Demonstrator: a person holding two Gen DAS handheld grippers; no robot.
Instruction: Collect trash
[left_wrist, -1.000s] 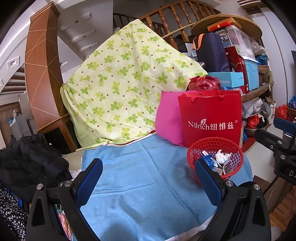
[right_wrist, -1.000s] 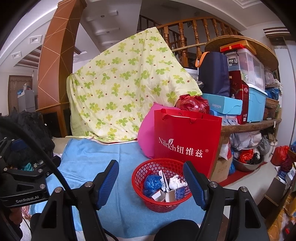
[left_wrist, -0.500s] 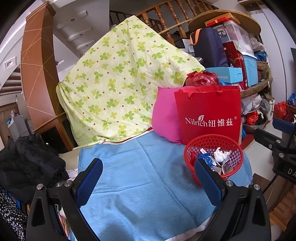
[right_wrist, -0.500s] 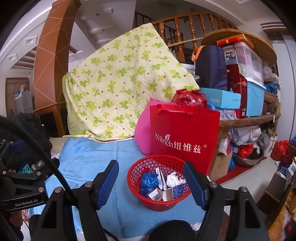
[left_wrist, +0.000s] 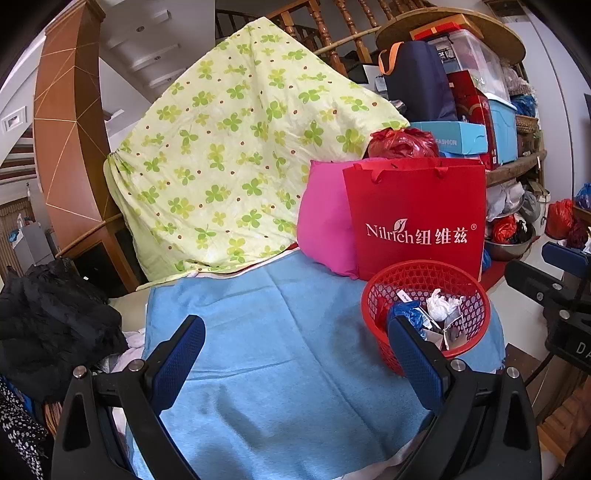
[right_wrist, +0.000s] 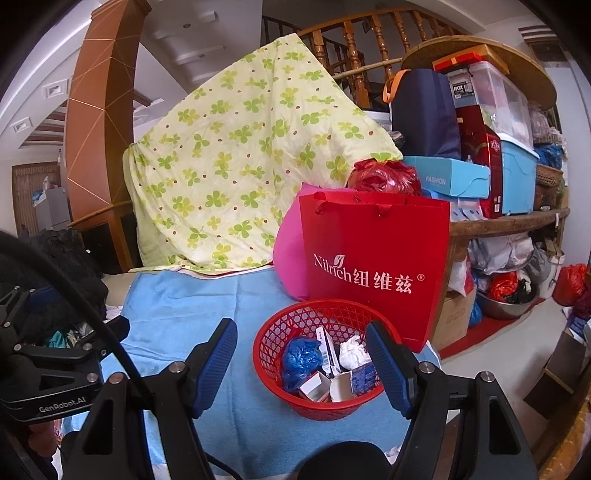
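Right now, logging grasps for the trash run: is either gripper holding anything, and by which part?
Nothing is held. The left gripper and right gripper are both open and empty above the blue cloth.

Wooden staircase railing; cluttered shelf; pale floor.

Red paper bag beside pink pillow; clover-print quilt behind blue cloth.

A counter draped in a light blue cloth fills the lower middle of both views. On the cloth, a red mesh basket of trash sits at about 4 o'clock. Just behind the basket, at 2 o'clock, a red paper gift bag stands upright, with a pink cushion leaning beside it.
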